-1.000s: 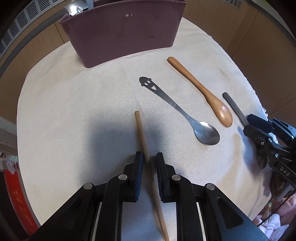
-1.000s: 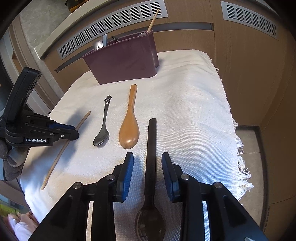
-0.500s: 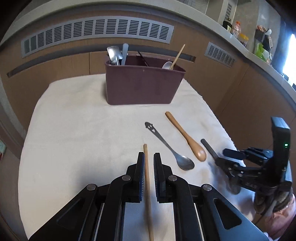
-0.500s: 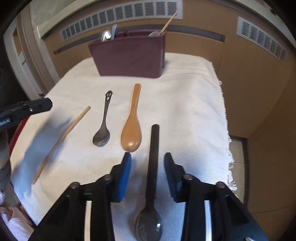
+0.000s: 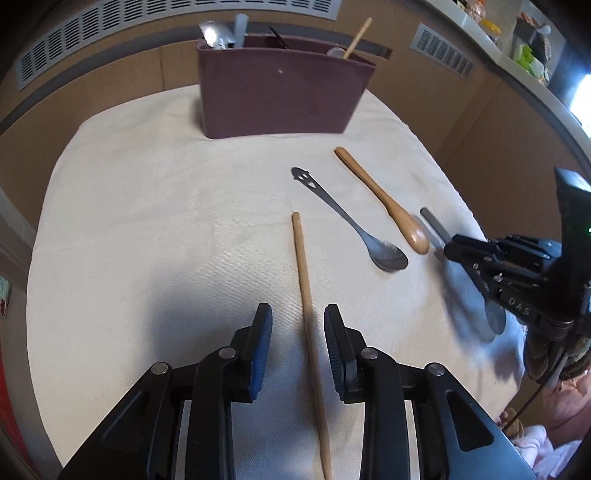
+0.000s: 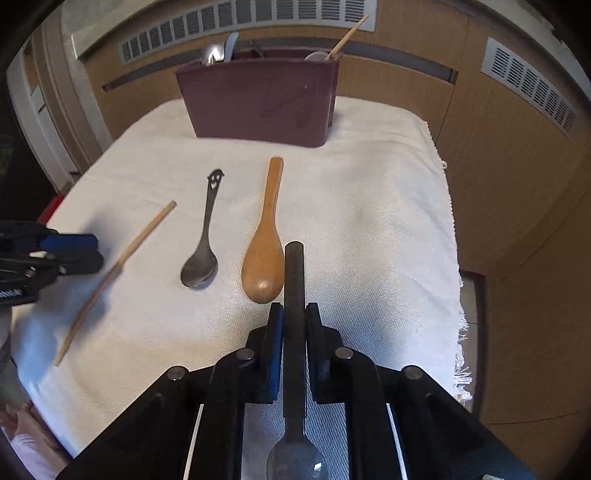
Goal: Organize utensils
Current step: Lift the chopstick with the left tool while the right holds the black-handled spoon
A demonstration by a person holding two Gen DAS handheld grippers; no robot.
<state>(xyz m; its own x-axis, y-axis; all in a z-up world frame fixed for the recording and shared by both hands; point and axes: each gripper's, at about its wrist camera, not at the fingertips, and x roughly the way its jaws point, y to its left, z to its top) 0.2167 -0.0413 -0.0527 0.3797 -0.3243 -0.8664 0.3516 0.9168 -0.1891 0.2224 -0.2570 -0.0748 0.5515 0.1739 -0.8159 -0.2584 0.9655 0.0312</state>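
Clamped on the black-handled spoon (image 6: 294, 295), the right gripper (image 6: 294, 317) presses both pads against its dark handle near the near edge of the cloth-covered surface (image 6: 388, 221); the spoon's metal bowl shows beneath the gripper, and the handle points toward the far edge. The left gripper (image 5: 298, 325) has its jaws opening, and the wooden chopstick (image 5: 306, 295) runs between the blue pads (image 5: 263, 332) without either pad touching it. That chopstick lies on the cloth near the near edge, on the left part of the surface, its far tip pointing toward the middle.

Just beyond the right gripper, the wooden spoon (image 6: 266, 243) lies with its bowl beside the black handle and its stem toward the far edge. To its left, apart from it, the metal spoon with a smiley-face handle (image 6: 205, 240) lies in a similar direction, bowl nearer.

At the far edge of the surface stands the maroon utensil holder (image 6: 258, 103), upright, with a metal spoon bowl (image 6: 212, 55), a pale handle and a second wooden chopstick (image 6: 349, 35) sticking out of its top. Behind it runs a wood-panelled wall with vent grilles (image 6: 258, 14).
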